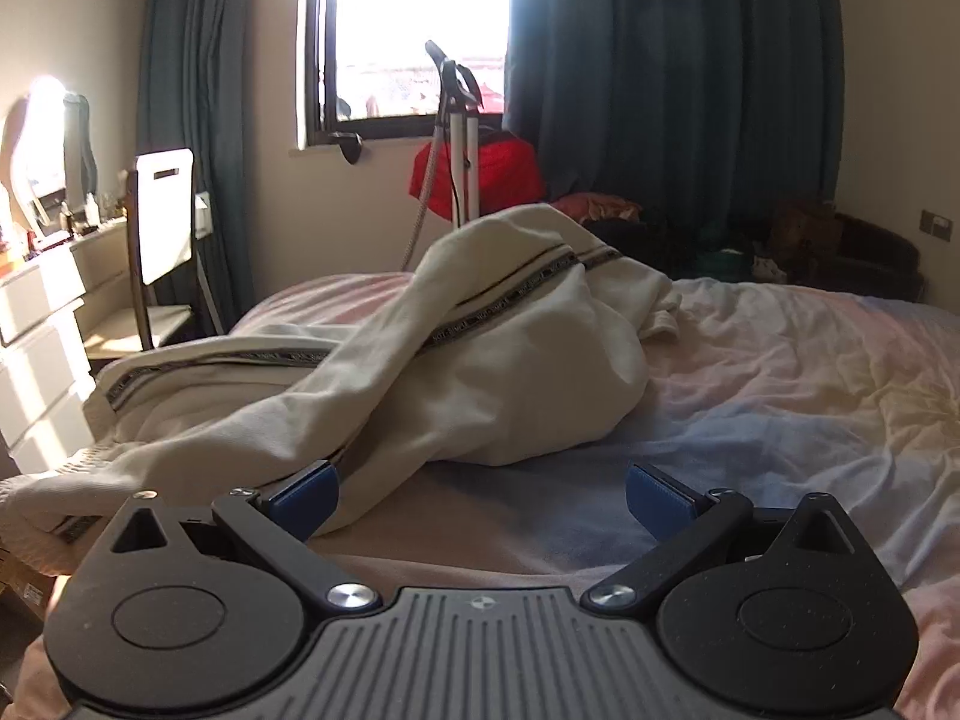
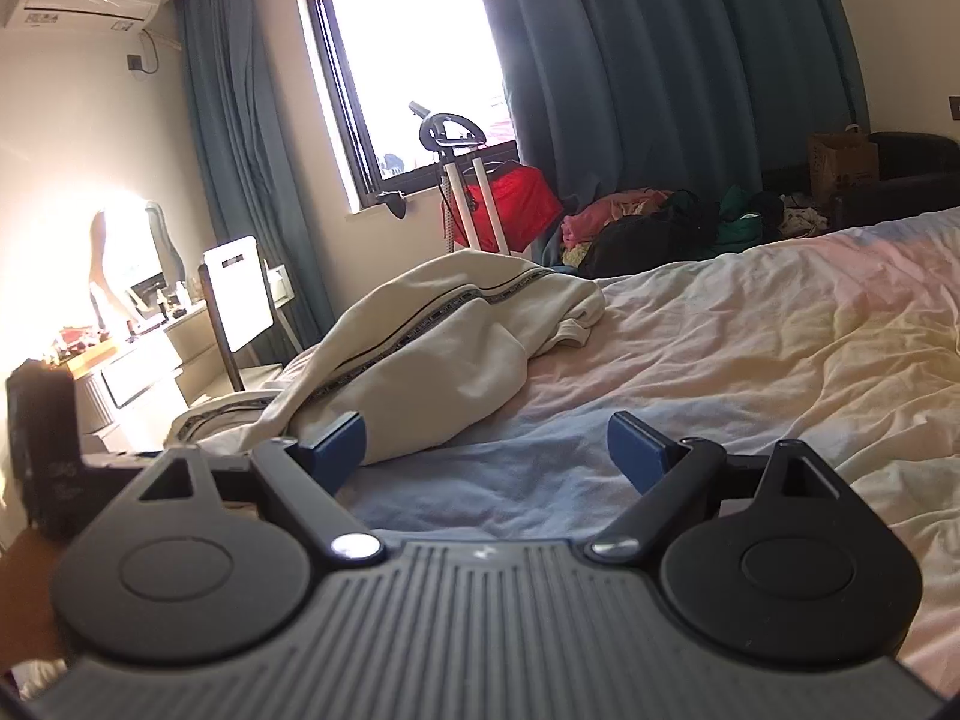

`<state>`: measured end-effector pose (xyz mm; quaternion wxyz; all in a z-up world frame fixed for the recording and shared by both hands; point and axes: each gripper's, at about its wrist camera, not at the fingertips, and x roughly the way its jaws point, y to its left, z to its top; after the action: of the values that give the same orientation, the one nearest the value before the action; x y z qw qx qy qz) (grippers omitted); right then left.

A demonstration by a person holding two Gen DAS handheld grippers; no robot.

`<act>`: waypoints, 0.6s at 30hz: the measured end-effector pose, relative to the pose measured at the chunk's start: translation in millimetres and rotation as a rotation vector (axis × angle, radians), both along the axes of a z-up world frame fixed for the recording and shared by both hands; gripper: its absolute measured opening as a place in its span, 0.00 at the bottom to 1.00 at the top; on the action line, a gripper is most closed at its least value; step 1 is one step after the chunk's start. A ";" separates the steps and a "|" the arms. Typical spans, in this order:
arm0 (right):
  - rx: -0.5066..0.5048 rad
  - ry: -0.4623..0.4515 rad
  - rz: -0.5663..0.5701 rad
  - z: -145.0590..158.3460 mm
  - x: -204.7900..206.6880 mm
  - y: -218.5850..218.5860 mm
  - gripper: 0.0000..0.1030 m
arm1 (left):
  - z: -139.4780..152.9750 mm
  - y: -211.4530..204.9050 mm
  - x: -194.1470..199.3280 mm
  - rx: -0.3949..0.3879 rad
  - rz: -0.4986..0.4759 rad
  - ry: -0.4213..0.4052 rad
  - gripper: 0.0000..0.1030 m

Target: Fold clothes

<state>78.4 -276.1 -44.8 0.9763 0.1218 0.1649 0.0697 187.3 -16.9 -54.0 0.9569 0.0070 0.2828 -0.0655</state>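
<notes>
A cream garment with a dark printed stripe (image 1: 456, 360) lies crumpled in a heap on the bed (image 1: 780, 396), its elastic waistband trailing off toward the left edge. My left gripper (image 1: 480, 501) hovers low just in front of it, open, and its left blue pad (image 1: 303, 495) sits at the garment's near hem. In the right wrist view the same garment (image 2: 444, 354) is ahead and to the left. My right gripper (image 2: 485, 450) is open over bare sheet, with nothing between its pads. The left device's dark body (image 2: 45, 450) shows at that view's left edge.
The rumpled pastel sheet (image 2: 750, 348) stretches to the right. Left of the bed stand a white chair (image 1: 162, 222) and a white dresser (image 1: 42, 354) with a mirror. Behind the bed are a garment steamer stand (image 1: 462, 138), a red bag (image 1: 498, 171), piled clothes (image 2: 660, 222) and blue curtains.
</notes>
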 end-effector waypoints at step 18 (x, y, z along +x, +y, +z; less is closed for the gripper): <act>-0.165 0.024 -0.082 -58.8 89.4 -8.2 0.86 | 1.3 -34.9 286.2 0.190 0.078 0.039 0.29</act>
<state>167.8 -284.4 -103.6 0.9830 0.0484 0.1766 0.0143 473.6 -51.8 -52.7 0.9481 0.0854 0.3062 -0.0009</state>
